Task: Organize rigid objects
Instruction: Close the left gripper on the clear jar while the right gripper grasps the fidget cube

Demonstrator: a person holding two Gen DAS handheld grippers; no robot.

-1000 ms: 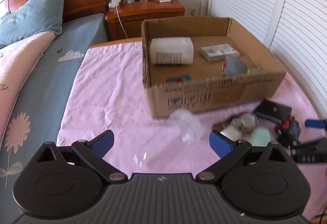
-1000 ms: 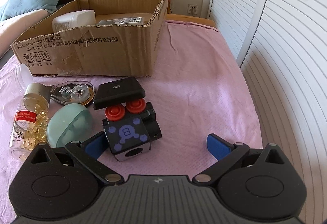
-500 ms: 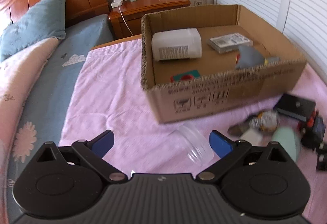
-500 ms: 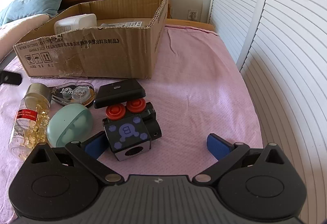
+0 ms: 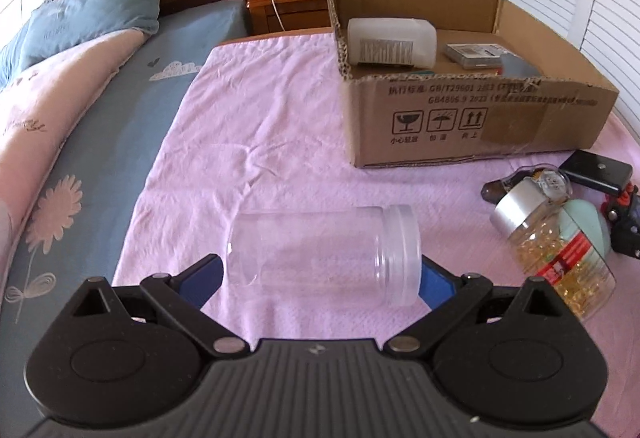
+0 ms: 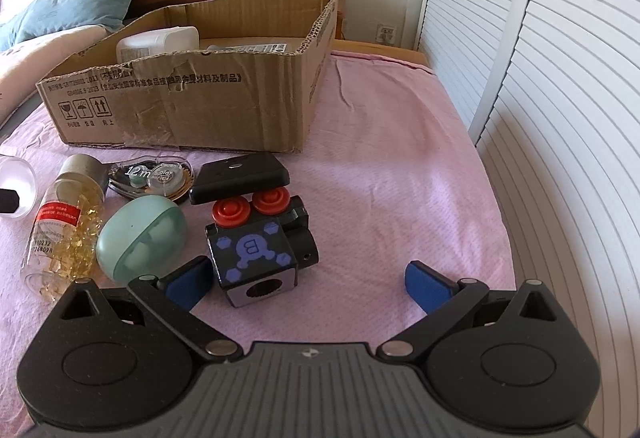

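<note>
so far the cardboard box [image 5: 472, 118] holds a white container [image 5: 390, 43] and a flat pack [image 5: 474, 54]. near its front wall, unsorted: clear jar [image 5: 324, 262] between the spread left gripper [image 5: 320, 274], capsule bottle [image 6: 64, 226], black cube [image 6: 256, 254] inside the spread right gripper [image 6: 308, 278].

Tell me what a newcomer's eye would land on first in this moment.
First, the clear plastic jar lying on its side on the pink blanket, framed between the open left gripper. Next, the open cardboard box behind it, with a white container inside. In the right wrist view, a black cube with red buttons sits just inside the open right gripper, beside a mint egg-shaped case and a bottle of yellow capsules.
</note>
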